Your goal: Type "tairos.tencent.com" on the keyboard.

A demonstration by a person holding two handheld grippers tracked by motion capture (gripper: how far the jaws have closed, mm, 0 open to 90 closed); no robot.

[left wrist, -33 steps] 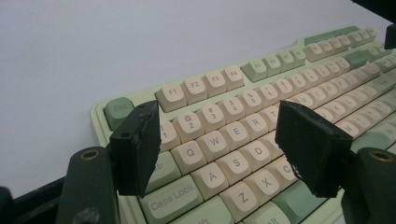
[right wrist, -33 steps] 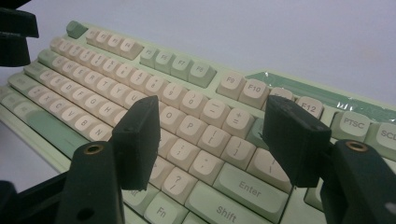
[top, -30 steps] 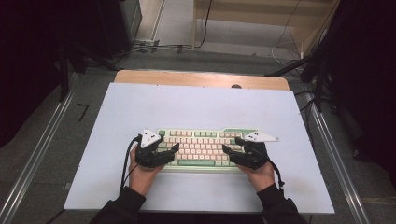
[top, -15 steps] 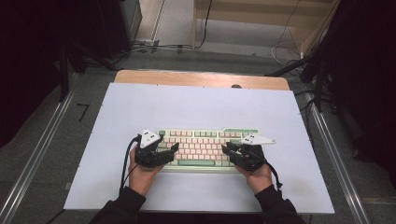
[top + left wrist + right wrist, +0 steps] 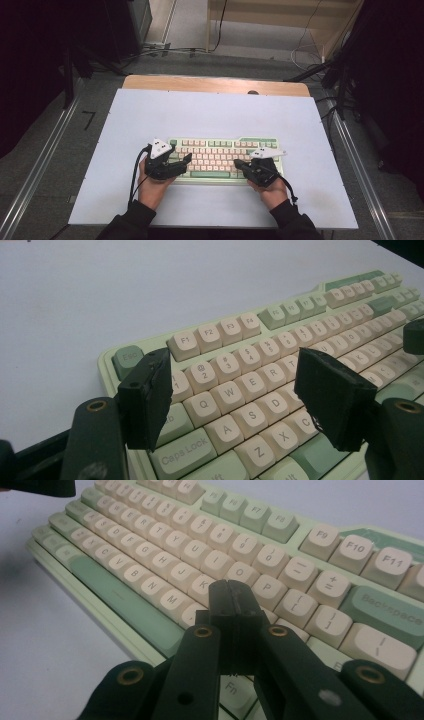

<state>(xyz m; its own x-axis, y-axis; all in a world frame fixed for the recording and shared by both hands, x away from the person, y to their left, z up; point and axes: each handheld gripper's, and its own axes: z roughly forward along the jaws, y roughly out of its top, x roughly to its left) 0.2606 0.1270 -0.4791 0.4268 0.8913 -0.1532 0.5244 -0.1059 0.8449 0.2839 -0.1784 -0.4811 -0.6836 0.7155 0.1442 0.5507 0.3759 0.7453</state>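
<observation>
A mint-green keyboard (image 5: 220, 150) with cream keys lies on the pale table top (image 5: 210, 115), near its front. My left gripper (image 5: 186, 160) hovers over the keyboard's left end, open; in the left gripper view its pads (image 5: 150, 395) stand wide apart above the Q, W, A, S keys of the keyboard (image 5: 260, 355), with nothing between them. My right gripper (image 5: 238, 163) points left over the keyboard's right half. Its jaws have just been closing and are shut (image 5: 231, 587) with nothing in them, tips above the keyboard (image 5: 165, 540) near the K and L keys.
A wooden strip (image 5: 215, 84) borders the table's far edge. Metal rails (image 5: 40, 165) run along both sides. Cables (image 5: 165, 49) lie on the floor behind. The other gripper's dark tip (image 5: 415, 335) shows at the right of the left gripper view.
The right gripper's jaws have gone from apart to pressed together, and that hand shifted slightly. The left gripper and the keyboard stayed put.
</observation>
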